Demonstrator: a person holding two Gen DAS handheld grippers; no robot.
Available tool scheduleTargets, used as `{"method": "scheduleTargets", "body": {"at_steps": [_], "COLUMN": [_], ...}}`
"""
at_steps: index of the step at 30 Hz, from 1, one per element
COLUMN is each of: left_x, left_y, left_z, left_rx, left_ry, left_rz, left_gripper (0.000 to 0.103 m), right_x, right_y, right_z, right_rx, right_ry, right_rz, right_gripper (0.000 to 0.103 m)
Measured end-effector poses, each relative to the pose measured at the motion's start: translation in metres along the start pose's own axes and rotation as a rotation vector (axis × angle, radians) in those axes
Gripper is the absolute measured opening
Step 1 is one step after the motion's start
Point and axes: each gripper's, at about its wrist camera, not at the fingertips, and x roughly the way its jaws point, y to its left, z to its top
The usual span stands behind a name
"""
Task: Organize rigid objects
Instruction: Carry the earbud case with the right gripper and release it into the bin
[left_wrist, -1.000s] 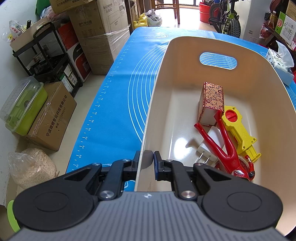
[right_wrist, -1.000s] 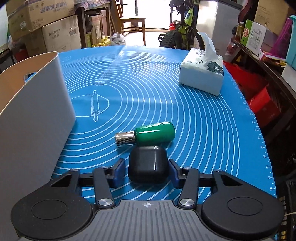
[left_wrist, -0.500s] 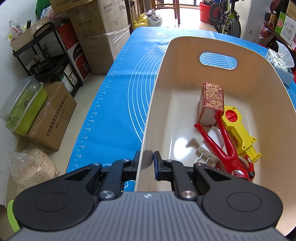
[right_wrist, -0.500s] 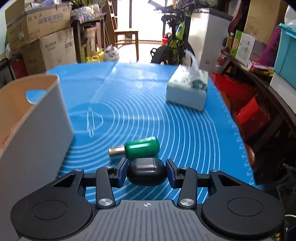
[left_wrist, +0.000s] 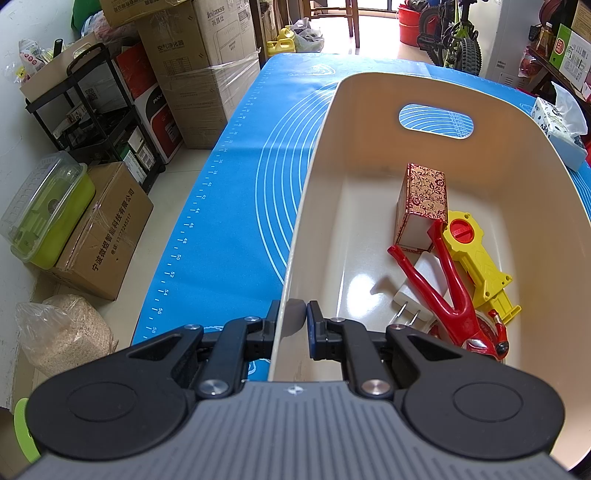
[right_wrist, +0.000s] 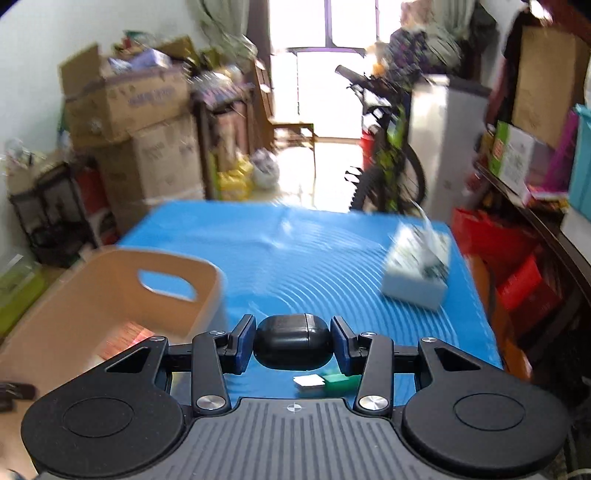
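A storeroom crowded with cardboard boxes surrounds the worktop, which is covered by a blue mat (right_wrist: 332, 258). The right gripper (right_wrist: 294, 345) has its fingers clamped on a black earbud case (right_wrist: 294, 347), held clear of the mat and near the cream bin (left_wrist: 424, 88). The case looks small, light, stiff and glossy (so likely slippery); the pads bear on its two rounded ends, and a hold nearer its flatter faces would probably be steadier. The left gripper (left_wrist: 291, 321) has its fingers pinched together on the bin's near wall. A green bottle (right_wrist: 338, 380) lies on the mat below the case.
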Motion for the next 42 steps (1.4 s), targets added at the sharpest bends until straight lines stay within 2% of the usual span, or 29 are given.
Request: {"method": "scheduleTargets", "body": {"at_steps": [4,8,11,23,27,32,34,36,37,40,42], "left_x": [0.0,0.0,0.0,0.001,0.001,0.001,0.001,0.001,0.001,0.001,0.001], "left_y": [-0.001,0.0,0.0,0.0,0.001,0.0,0.0,0.001,0.001,0.0,0.001], "left_z": [0.0,0.0,0.0,0.001,0.001,0.001,0.001,0.001,0.001,0.001,0.001], "left_rx": [0.0,-0.001,0.002,0.001,0.0,-0.002,-0.001,-0.002,-0.002,-0.002,-0.002], "left_ry": [0.0,0.0,0.0,0.0,0.0,0.001,0.001,0.001,0.001,0.001,0.001], "left_rz": [0.0,-0.001,0.0,-0.002,-0.003,-0.003,-0.003,-0.003,-0.004,-0.003,-0.004], "left_gripper": [0.016,0.016,0.016,0.015,0.015,0.015,0.015,0.015,0.015,0.015,0.015], "right_x": [-0.012,-0.01,-0.009,0.023,0.032,0.03,0.028,0.028,0.026,0.014,0.005], "right_y": [0.03,0.061,0.081,0.133,0.139,0.138,0.137,0.132,0.13,0.122,0.111], "right_z": [0.013,0.014,0.008,-0.035,-0.045,-0.047,-0.046,-0.043,-0.041,-0.031,-0.023], "right_rx": [-0.038,-0.079,-0.125,-0.232,-0.26,-0.278,-0.271,-0.255,-0.245,-0.227,-0.202], "right_ry": [-0.043,-0.03,-0.037,0.182,0.256,0.272,0.269,0.275,0.27,0.207,0.154], "right_rz": [0.082,0.16,0.188,0.252,0.248,0.258,0.263,0.285,0.294,0.291,0.276], "right_gripper": [0.049,0.049,0.049,0.049,0.049,0.048,0.055,0.056,0.057,0.07,0.072]}}
